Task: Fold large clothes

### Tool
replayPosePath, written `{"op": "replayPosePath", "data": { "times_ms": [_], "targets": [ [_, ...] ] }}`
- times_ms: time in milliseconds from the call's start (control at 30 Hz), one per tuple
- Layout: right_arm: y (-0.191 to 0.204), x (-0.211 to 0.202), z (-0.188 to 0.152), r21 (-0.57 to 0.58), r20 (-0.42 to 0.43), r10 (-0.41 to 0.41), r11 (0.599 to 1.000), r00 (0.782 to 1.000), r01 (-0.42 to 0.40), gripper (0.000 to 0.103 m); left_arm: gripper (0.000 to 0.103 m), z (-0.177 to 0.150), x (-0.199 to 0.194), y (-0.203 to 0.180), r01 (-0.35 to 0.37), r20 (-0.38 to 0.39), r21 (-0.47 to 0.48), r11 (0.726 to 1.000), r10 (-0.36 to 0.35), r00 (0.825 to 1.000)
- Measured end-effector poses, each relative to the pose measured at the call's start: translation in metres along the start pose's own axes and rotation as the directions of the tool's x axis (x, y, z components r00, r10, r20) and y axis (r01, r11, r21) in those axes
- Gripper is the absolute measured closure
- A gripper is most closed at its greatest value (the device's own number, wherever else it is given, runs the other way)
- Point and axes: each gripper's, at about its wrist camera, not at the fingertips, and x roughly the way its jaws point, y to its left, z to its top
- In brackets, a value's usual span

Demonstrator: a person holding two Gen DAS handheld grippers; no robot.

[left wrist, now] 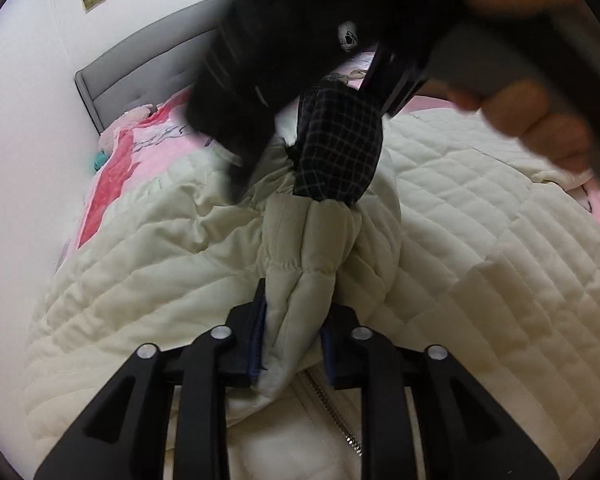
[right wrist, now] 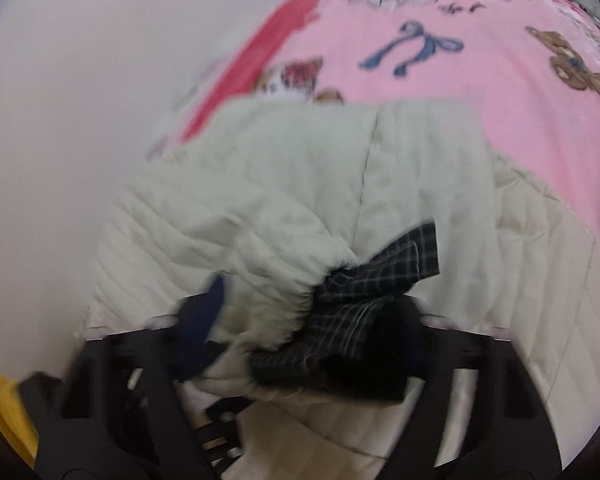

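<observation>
Two hand-held grippers on the cream jacket (left wrist: 220, 240) spread over the bed (right wrist: 440, 48): left (left wrist: 292, 344) pinching a sleeve, right (right wrist: 300, 332) clamping the plaid-lined cuff (right wrist: 380, 272). Sleeve-fold step, I reckon; next: lay it across the body.

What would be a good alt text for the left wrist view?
The left gripper pinches a fold of a cream quilted padded jacket spread over a pink printed bedspread. Beyond it, the blurred right gripper meets the jacket's dark checked lining.
</observation>
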Motion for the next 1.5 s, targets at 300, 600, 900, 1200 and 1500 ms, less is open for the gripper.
{"op": "replayPosePath", "data": {
  "times_ms": [300, 600, 900, 1200, 1500],
  "targets": [
    [0.026, -0.062, 0.002, -0.083, 0.205, 0.022, 0.997, 0.979, -0.005, 0.072, 0.035, 0.001, -0.061, 0.033, 0.072, 0.043, -0.101, 0.992, -0.068, 0.997],
    [0.024, -0.049, 0.003, -0.09, 0.138, -0.1, 0.989, 0.985, 0.113, 0.072, 0.02, -0.036, -0.058, 0.188, -0.078, -0.131, -0.475, 0.877, 0.018, 0.991],
    [-0.006, -0.004, -0.02, 0.045, 0.076, -0.106, 0.994, 0.991, 0.103, 0.072, 0.02, -0.053, -0.02, 0.208, -0.066, -0.209, -0.528, 0.847, -0.054, 0.976],
    [-0.022, 0.016, -0.027, 0.127, 0.057, -0.064, 0.99, 0.996, 0.056, 0.065, 0.02, -0.075, 0.005, 0.193, -0.094, -0.278, -0.465, 0.881, -0.045, 0.959],
    [-0.007, -0.056, -0.046, 0.237, 0.239, -0.136, 0.968, 0.961, 0.078, 0.042, 0.02, -0.072, -0.04, 0.182, -0.193, -0.208, -0.402, 0.895, 0.116, 0.971]
  ]
}}
